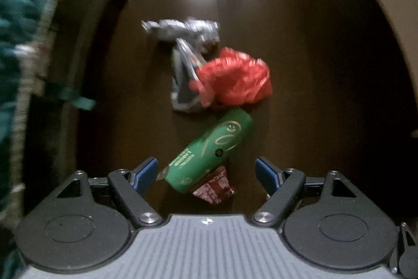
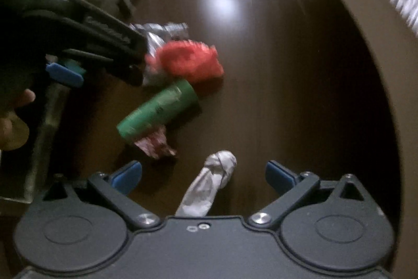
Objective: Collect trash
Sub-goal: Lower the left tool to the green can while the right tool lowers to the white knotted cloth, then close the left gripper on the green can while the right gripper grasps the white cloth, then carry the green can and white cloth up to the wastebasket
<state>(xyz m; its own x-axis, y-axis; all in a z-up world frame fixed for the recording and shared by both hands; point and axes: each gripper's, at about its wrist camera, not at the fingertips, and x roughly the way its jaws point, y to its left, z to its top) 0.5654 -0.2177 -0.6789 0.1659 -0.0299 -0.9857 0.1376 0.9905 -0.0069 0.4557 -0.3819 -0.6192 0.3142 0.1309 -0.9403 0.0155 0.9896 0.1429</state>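
Counting ahead of your wide-open, empty left gripper (image 1: 206,171): one green can (image 1: 209,153), one red bag (image 1: 232,80), one foil wrapper (image 1: 180,29); your right gripper (image 2: 203,174), jaws spread, straddles one white wad (image 2: 209,184) untouched.

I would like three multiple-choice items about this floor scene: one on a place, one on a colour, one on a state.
1. What lies against the green can's far end?
A. red plastic bag
B. a glass bottle
C. a spoon

2. What colour are the left gripper's finger pads?
A. yellow
B. blue
C. white

3. How do the right gripper's jaws stand?
A. shut on the can
B. shut on nothing
C. open, with a knotted white wrapper between them

Answers: 1 A, the bag touches the can's far end; 2 B, both pads are blue; 3 C, neither pad touches the wrapper.
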